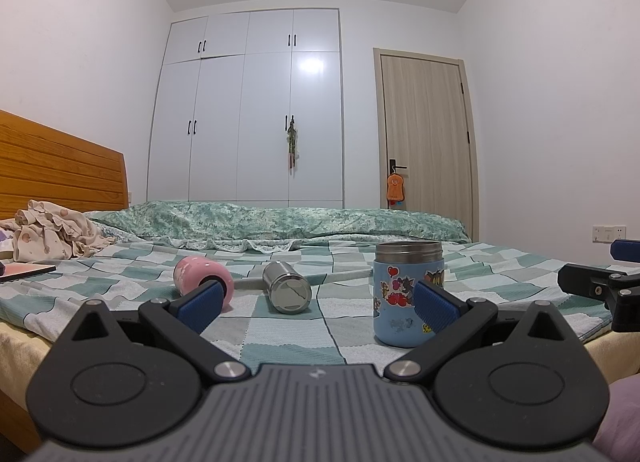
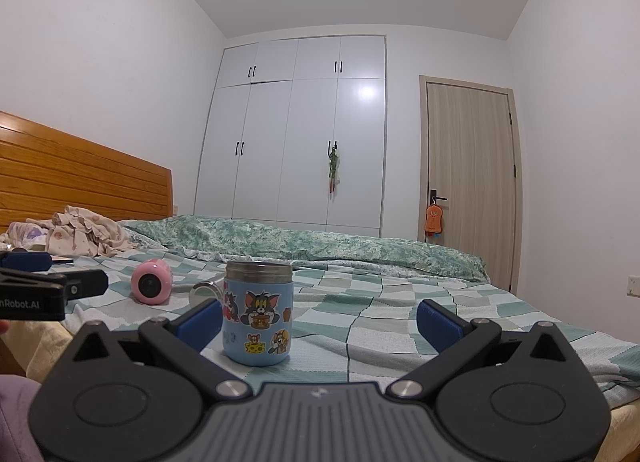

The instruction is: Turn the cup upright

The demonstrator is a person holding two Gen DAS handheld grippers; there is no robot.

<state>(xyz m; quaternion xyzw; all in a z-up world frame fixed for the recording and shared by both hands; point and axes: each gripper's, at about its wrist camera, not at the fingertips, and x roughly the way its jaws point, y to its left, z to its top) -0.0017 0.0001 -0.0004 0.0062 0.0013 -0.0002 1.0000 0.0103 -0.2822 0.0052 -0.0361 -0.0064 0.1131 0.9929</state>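
A blue cartoon-sticker cup (image 1: 404, 294) with a steel rim stands upright on the checked bedspread; it also shows in the right wrist view (image 2: 258, 312). A pink cup (image 1: 200, 276) and a steel cup (image 1: 286, 286) lie on their sides further back; the right wrist view shows the pink cup (image 2: 151, 281) and a sliver of the steel cup (image 2: 206, 290). My left gripper (image 1: 318, 304) is open and empty, low over the bed edge, its right pad in front of the blue cup. My right gripper (image 2: 320, 320) is open and empty, with the blue cup just beyond its left pad.
The bed (image 1: 280, 326) has a rumpled green quilt (image 1: 280, 223) along its far side, crumpled clothes (image 1: 52, 234) and a flat dark item (image 1: 24, 272) by the wooden headboard (image 1: 60, 169). A white wardrobe (image 1: 248, 109) and a door (image 1: 426, 133) stand behind.
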